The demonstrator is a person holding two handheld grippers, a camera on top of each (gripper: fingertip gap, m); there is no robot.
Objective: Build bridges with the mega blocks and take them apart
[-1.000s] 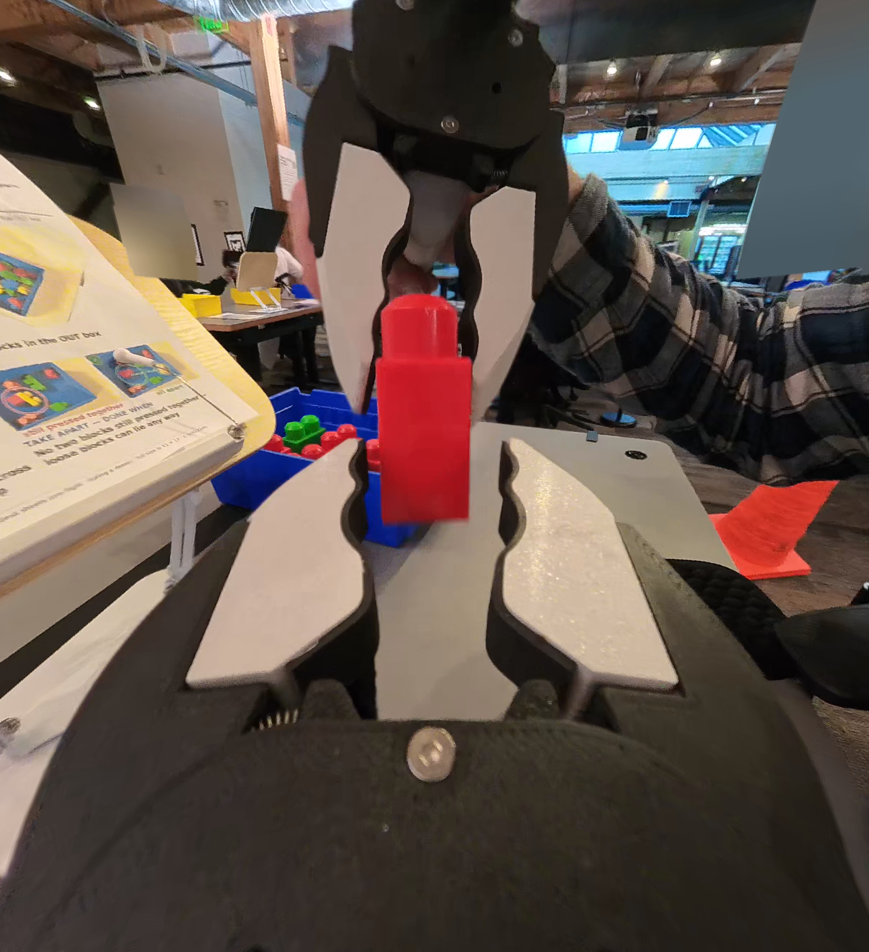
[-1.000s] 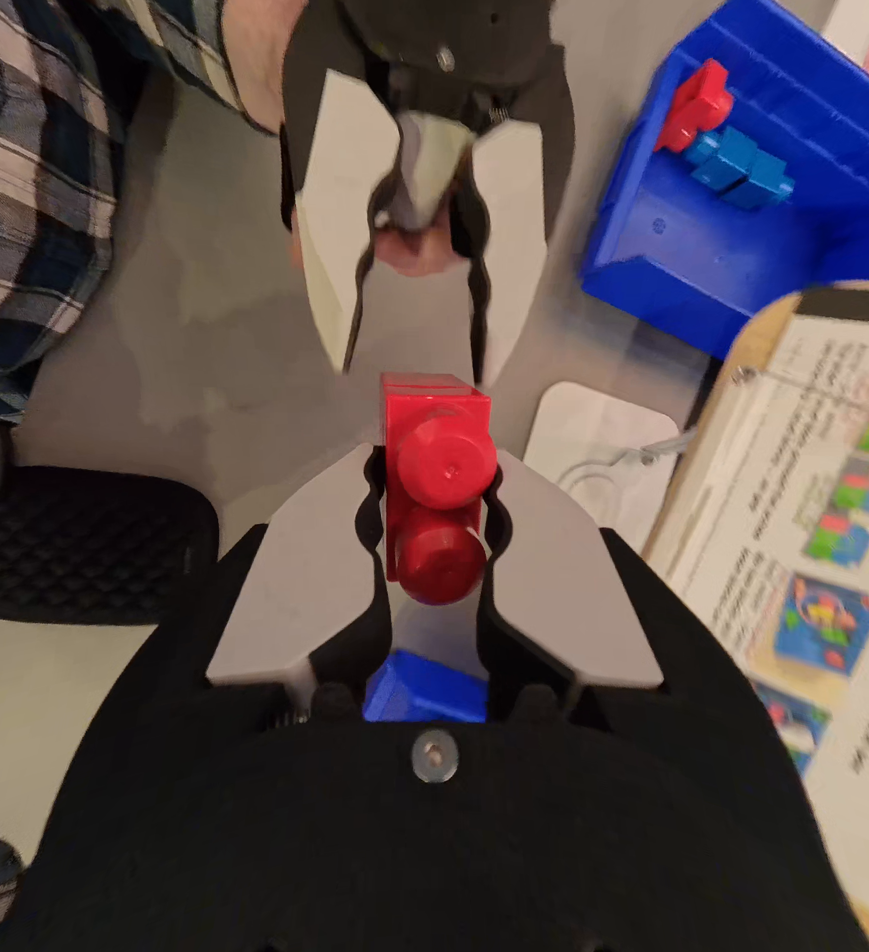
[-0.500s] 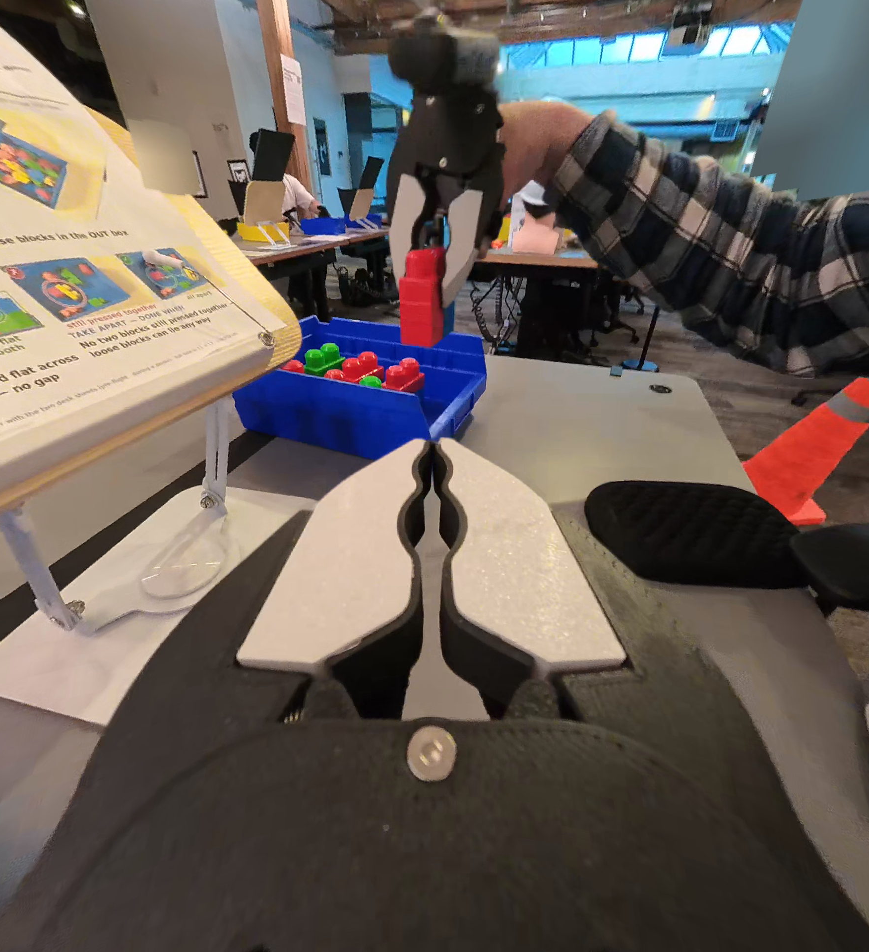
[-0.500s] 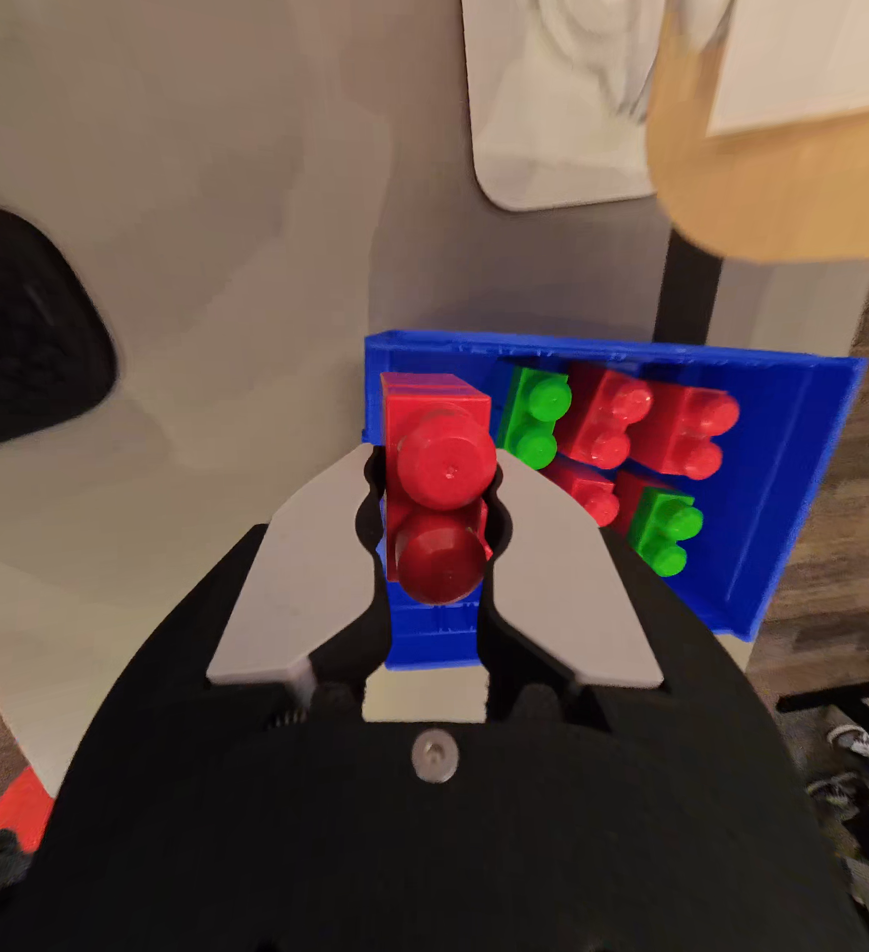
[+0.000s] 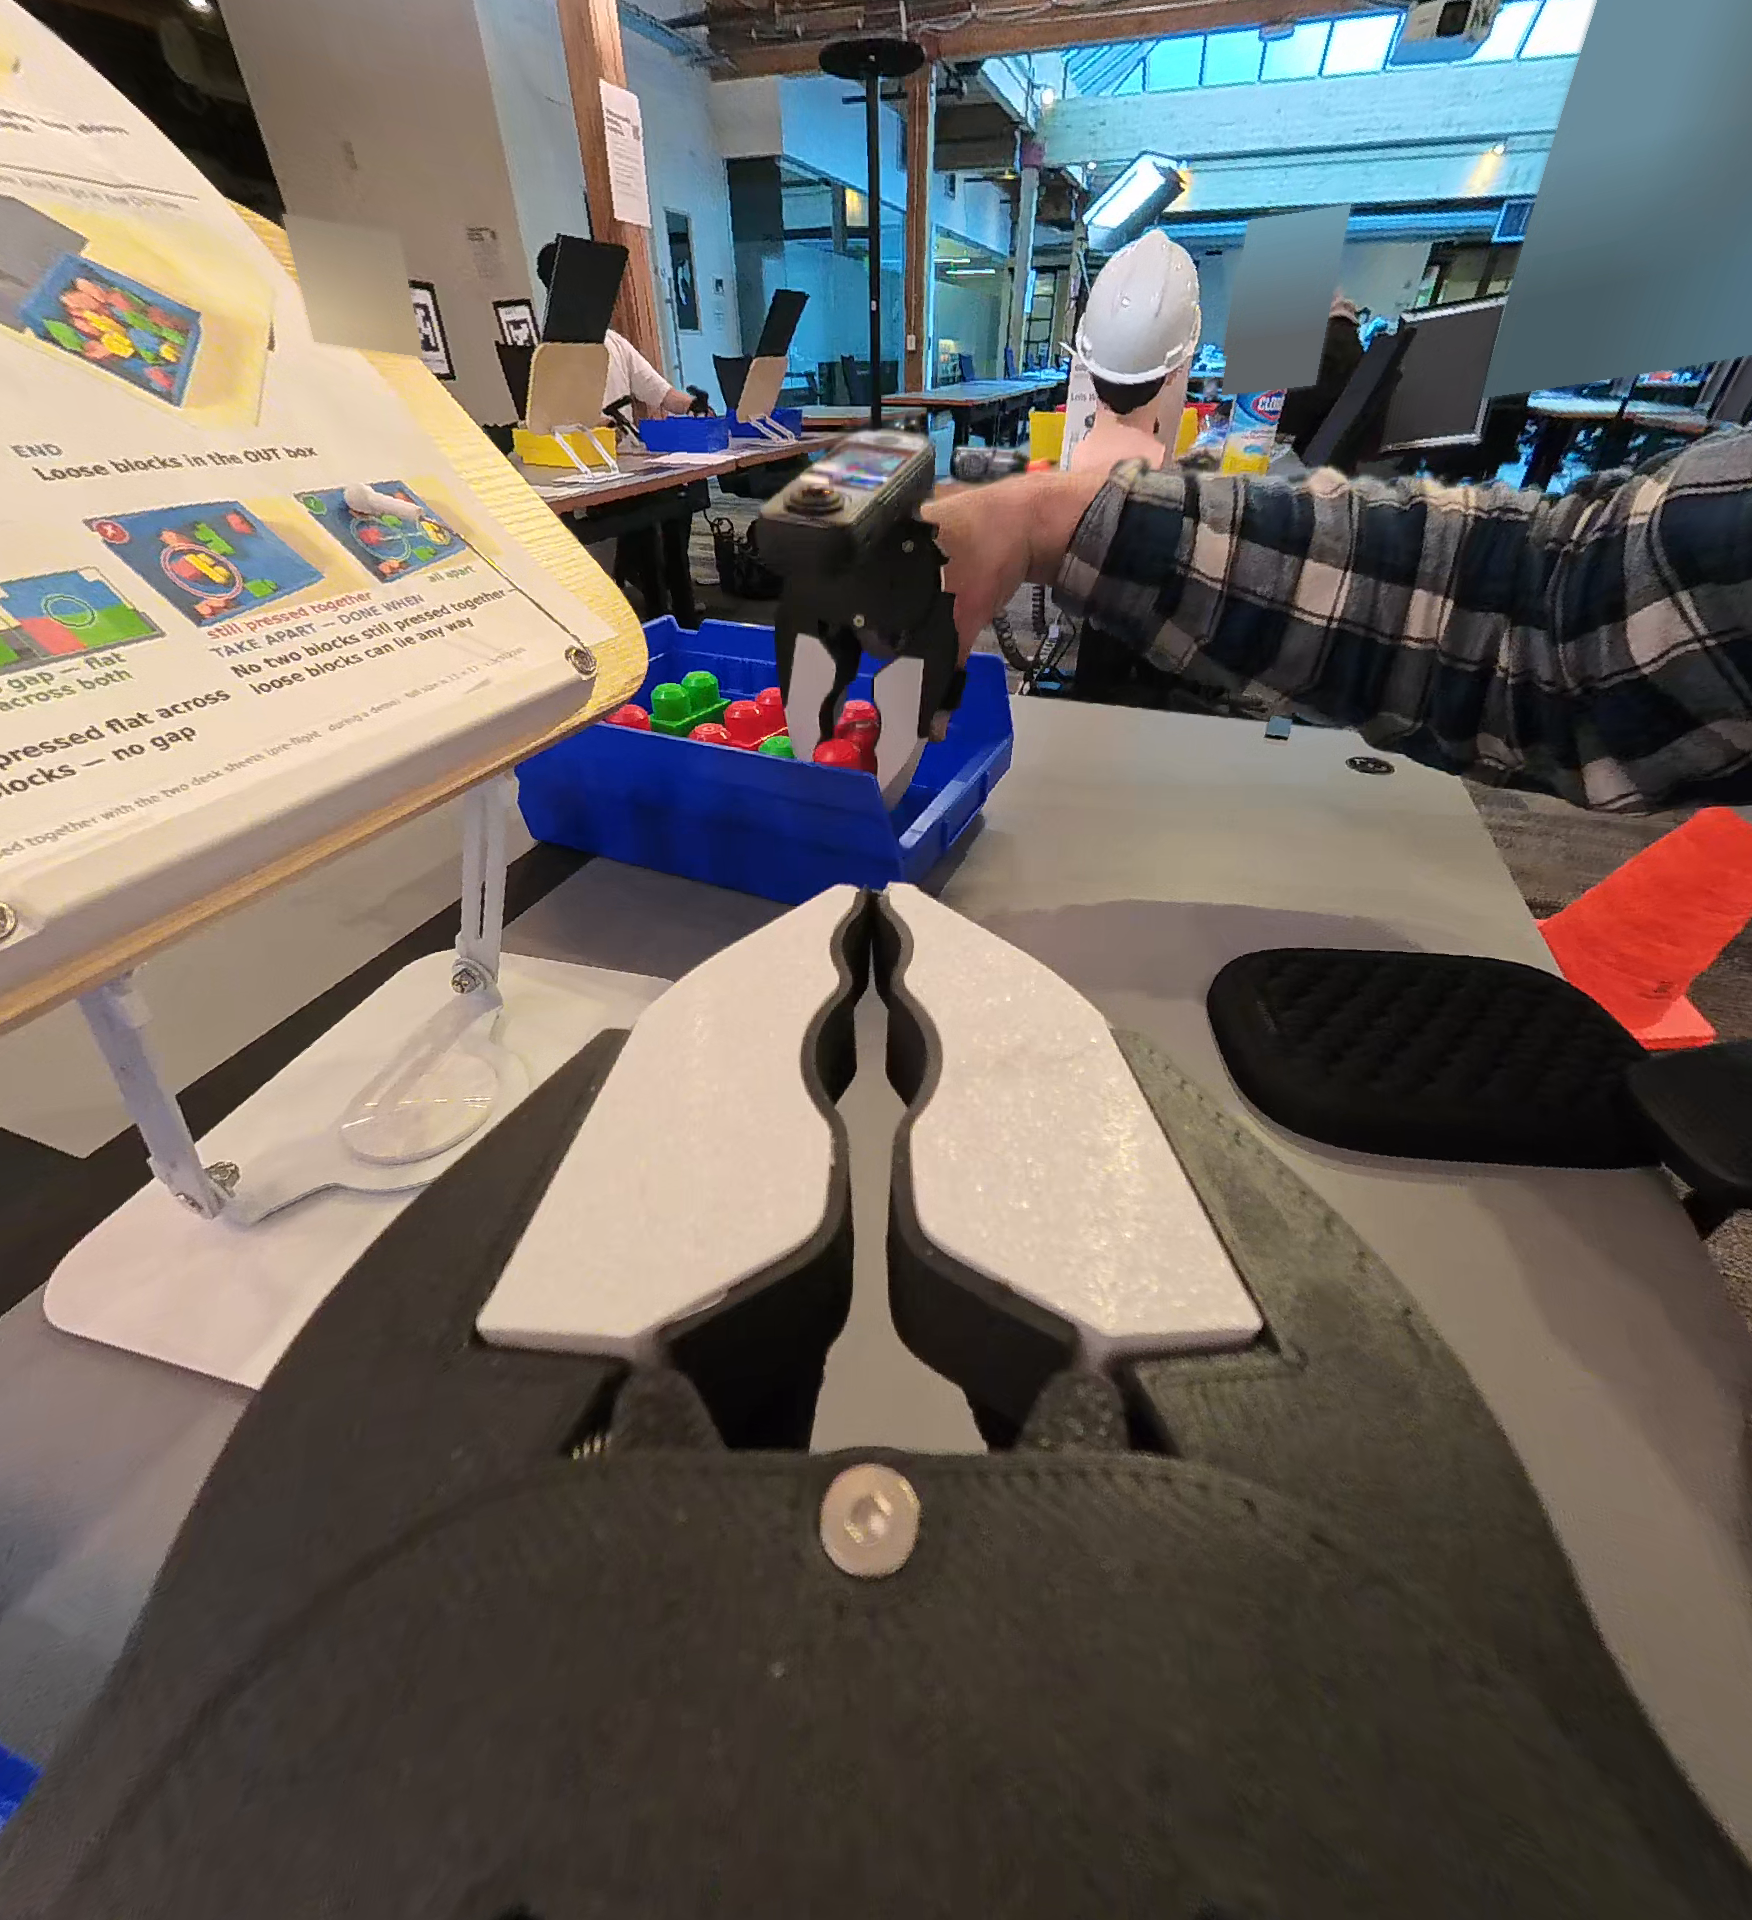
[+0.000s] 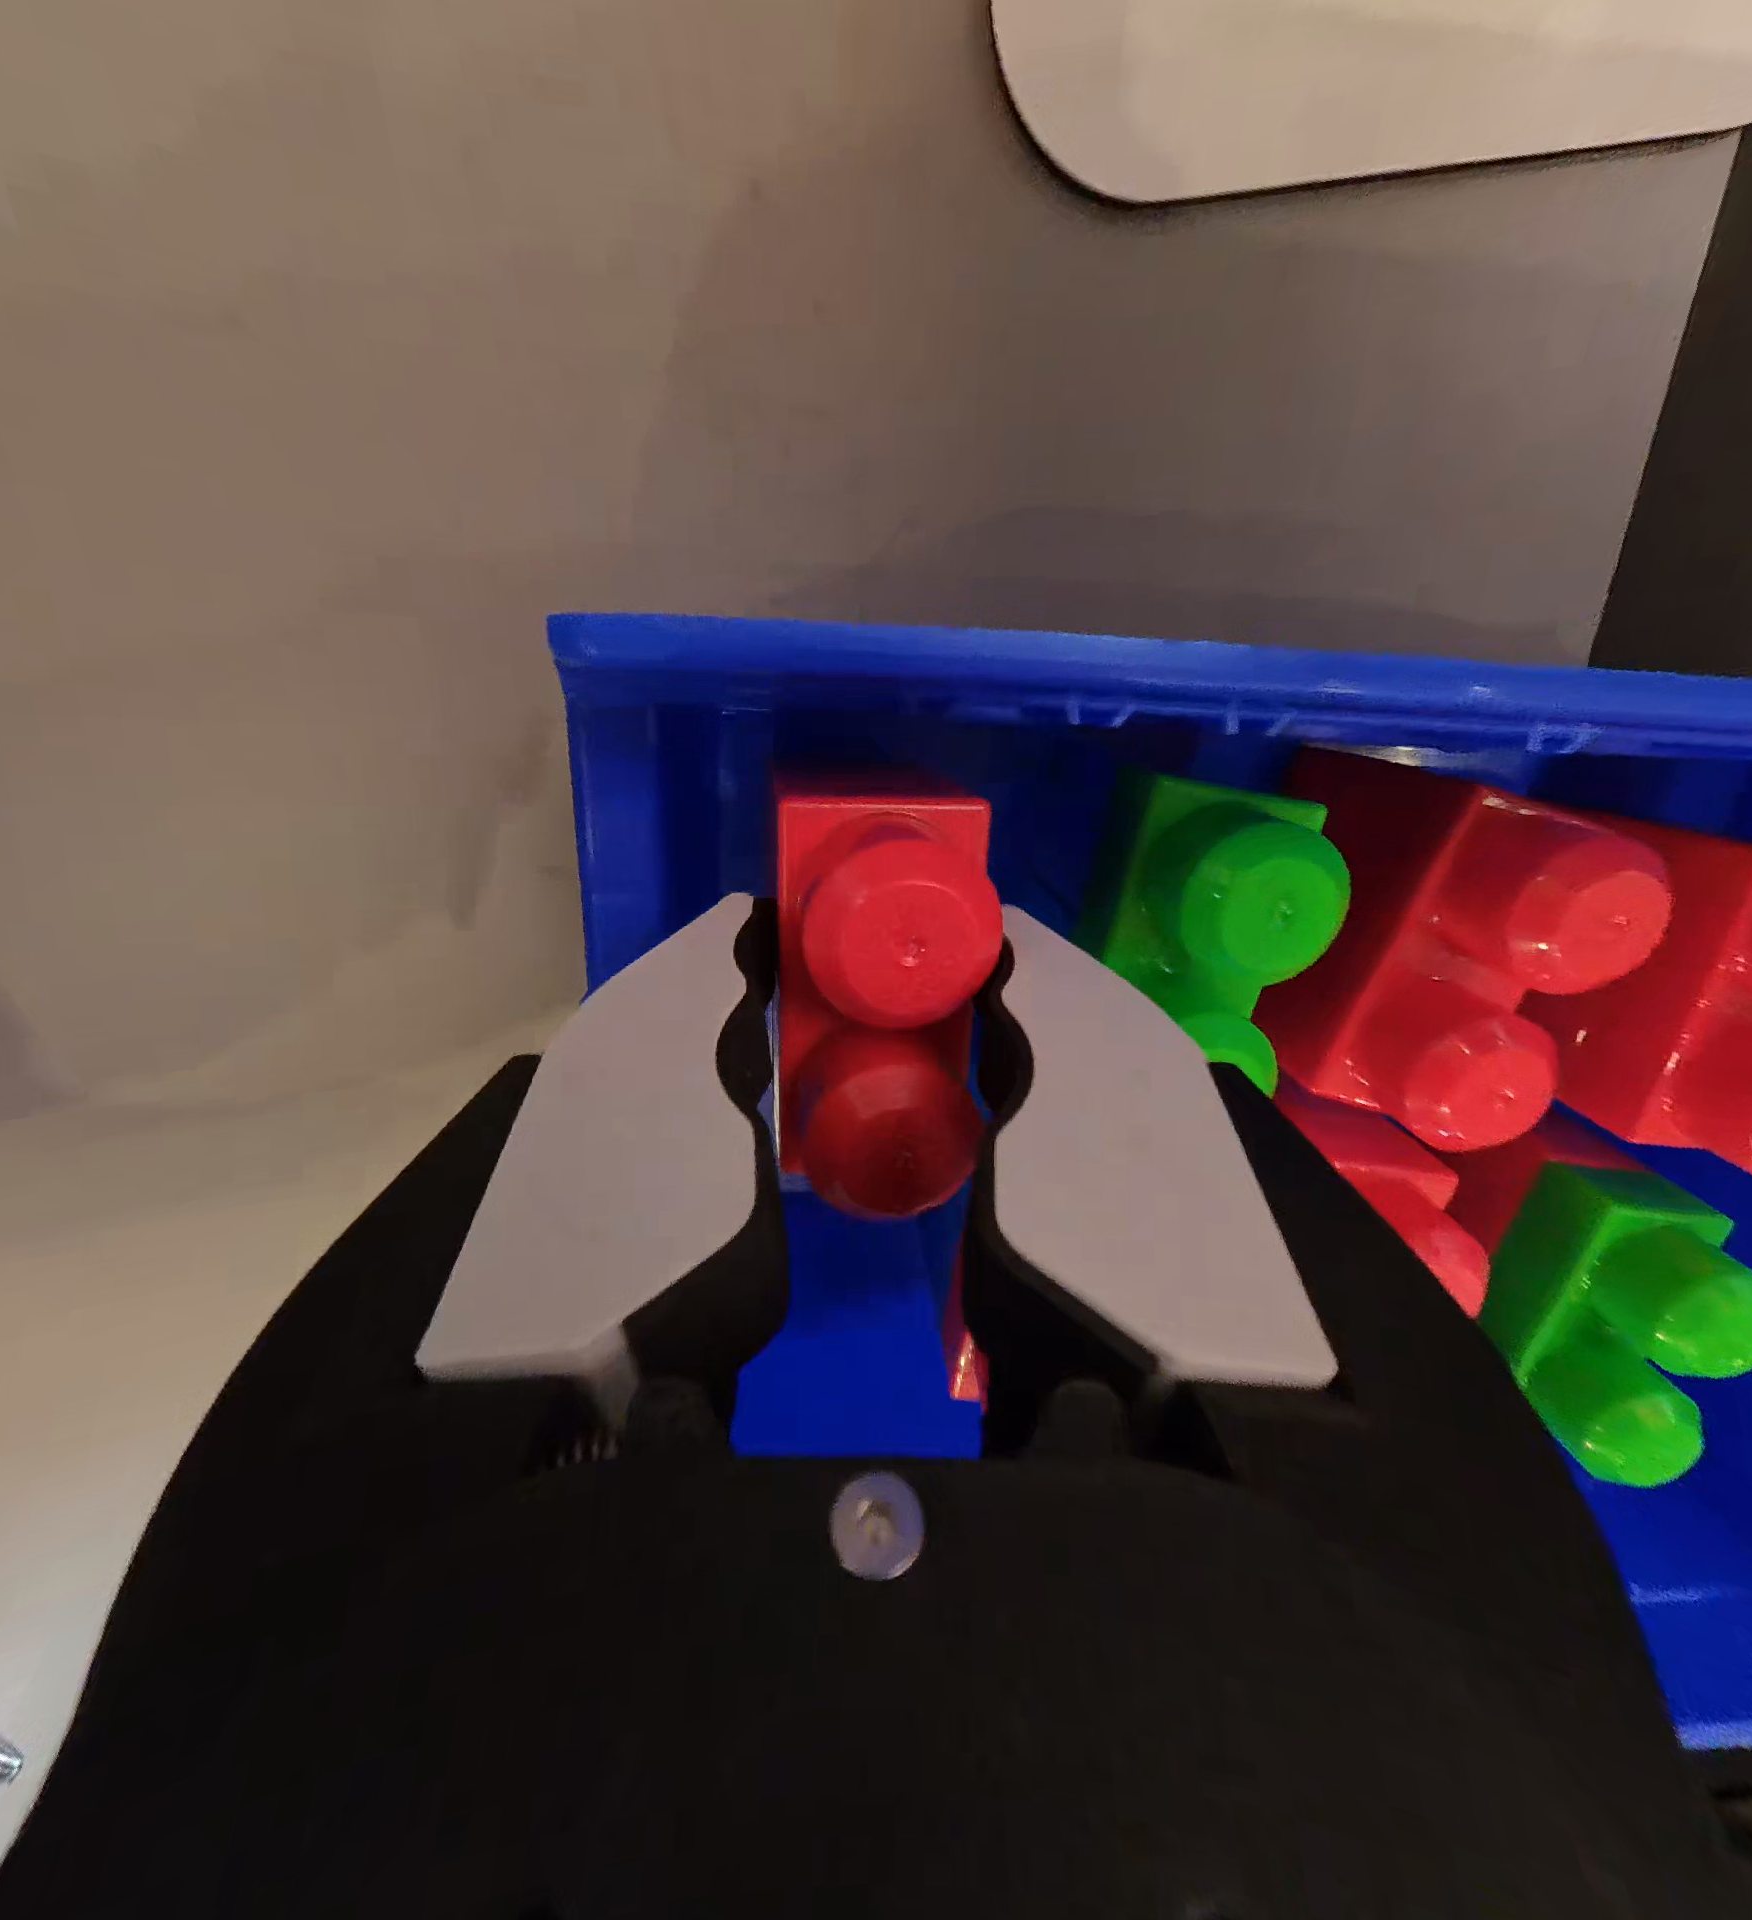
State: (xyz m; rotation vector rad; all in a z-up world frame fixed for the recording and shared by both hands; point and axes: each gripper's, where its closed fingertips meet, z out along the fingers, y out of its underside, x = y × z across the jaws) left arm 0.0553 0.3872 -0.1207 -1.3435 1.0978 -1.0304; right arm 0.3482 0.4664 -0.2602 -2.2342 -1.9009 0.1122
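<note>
the grey table [image 5: 1215,831] fills the near ground, with a white stand [image 5: 228,1226] carrying a tilted instruction board [image 5: 228,540] on the left and a black padded rest [image 5: 1423,1049] on the right. a blue bin [image 5: 726,810] sits at the far side of the table, just right of the board, holding loose red and green blocks [image 5: 690,707].

a plaid sleeve [image 5: 1423,613] reaches in from the far right, stretched nearly level across the table, and the hand [image 5: 997,540] at its end holds the right gripper [image 5: 851,717] pointing straight down into the right end of the bin. its fingers [image 6: 643,1091] are clenched on a red block [image 6: 887,997], pads pressed against both sides, studs facing the camera; the block hangs inside the bin close to the end wall, left of a green block [image 6: 1225,914].

the left gripper [image 5: 874,904] is held low over the near part of the table, aimed at the bin and well apart from it. its fingers are closed together, tips meeting on nothing.
</note>
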